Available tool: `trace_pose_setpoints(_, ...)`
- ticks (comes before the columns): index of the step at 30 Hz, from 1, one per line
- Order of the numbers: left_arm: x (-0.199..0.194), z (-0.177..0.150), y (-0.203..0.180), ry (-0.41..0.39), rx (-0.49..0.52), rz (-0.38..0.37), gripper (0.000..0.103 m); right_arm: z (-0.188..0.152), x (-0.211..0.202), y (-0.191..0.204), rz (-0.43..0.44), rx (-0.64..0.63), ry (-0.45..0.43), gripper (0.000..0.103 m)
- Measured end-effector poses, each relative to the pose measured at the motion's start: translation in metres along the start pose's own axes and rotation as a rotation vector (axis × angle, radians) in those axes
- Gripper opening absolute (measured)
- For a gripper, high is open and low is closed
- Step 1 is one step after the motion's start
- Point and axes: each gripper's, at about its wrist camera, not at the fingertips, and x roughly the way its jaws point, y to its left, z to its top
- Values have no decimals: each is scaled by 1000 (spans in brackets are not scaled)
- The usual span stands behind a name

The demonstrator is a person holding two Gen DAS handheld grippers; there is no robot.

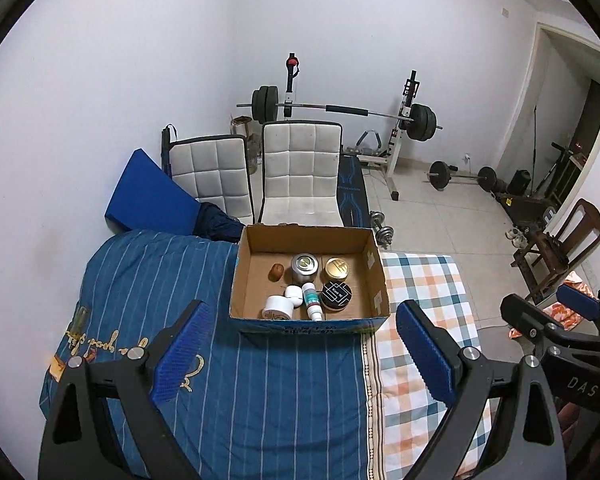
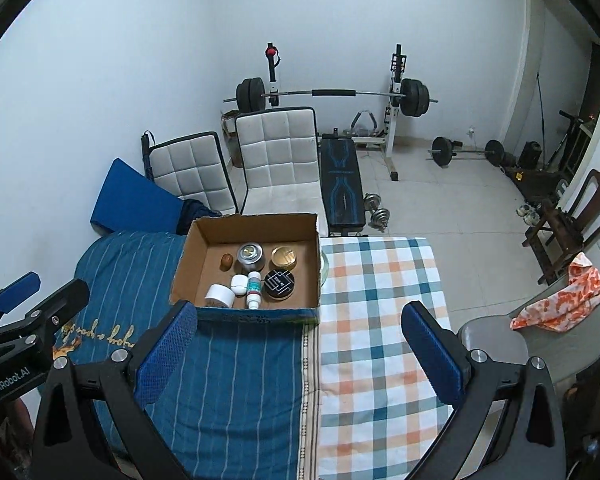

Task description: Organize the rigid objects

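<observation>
An open cardboard box [image 1: 374,280] [image 2: 188,268] sits on the bed. Inside it are a silver tin [image 1: 305,267] [image 2: 250,258], a gold-lidded jar [image 1: 337,269] [image 2: 284,258], a black patterned tin [image 1: 336,295] [image 2: 279,284], a white jar on its side [image 1: 278,307] [image 2: 220,295], a small white cap [image 1: 294,293], a white bottle with a green label [image 1: 312,300] [image 2: 254,285] and a small brown object [image 1: 276,272] [image 2: 226,261]. My left gripper [image 1: 300,356] is open and empty, held back from the box. My right gripper [image 2: 300,354] is open and empty over the bedding, also short of the box.
The bed has a blue striped cover [image 1: 260,380] and a checked blanket [image 2: 380,320]. Two white chairs [image 1: 300,168], a weight bench with barbell [image 2: 340,176], dumbbells [image 2: 376,210] and a wooden chair [image 2: 572,220] stand beyond. A grey chair with orange cloth [image 2: 560,300] is at right.
</observation>
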Motion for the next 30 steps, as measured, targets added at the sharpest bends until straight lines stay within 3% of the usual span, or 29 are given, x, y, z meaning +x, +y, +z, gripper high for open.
trace_pose_setpoints(30,-2,1,-2,-7,9,-5,96,0,-16,9,-23,29,-19,103)
